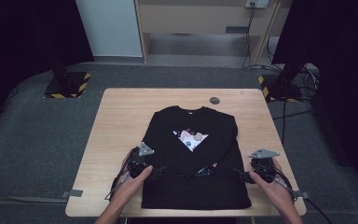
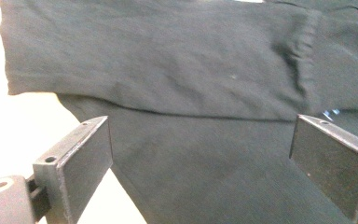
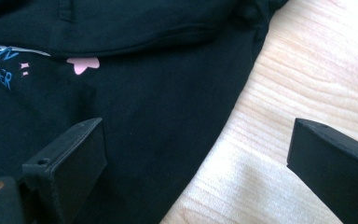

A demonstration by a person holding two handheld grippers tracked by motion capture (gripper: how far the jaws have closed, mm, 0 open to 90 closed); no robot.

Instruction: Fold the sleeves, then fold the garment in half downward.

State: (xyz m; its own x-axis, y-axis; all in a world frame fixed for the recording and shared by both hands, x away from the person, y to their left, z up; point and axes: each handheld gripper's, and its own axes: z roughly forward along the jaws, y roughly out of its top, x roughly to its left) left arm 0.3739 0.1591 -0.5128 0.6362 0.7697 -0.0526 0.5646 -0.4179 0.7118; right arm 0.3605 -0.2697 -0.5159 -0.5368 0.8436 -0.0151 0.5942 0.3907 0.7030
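Note:
A black sweatshirt (image 1: 193, 158) with a pink and white cat print lies flat on the wooden table (image 1: 121, 121), both sleeves folded across its front. My left gripper (image 1: 161, 171) stands open at the shirt's left edge, near the hem; its jaws (image 2: 200, 154) are wide apart over the black fabric (image 2: 168, 70), and a folded sleeve with its ribbed cuff (image 2: 303, 51) lies just beyond. My right gripper (image 1: 239, 173) stands open at the shirt's right edge. Its jaws (image 3: 196, 158) straddle the fabric's edge (image 3: 168, 121) and bare wood (image 3: 279, 93), gripping nothing.
A small dark round disc (image 1: 214, 100) lies on the table behind the collar. Bare wood borders the shirt left and right. Grey carpet surrounds the table, with two black stand bases (image 1: 67, 84) at the back corners and cables at the right.

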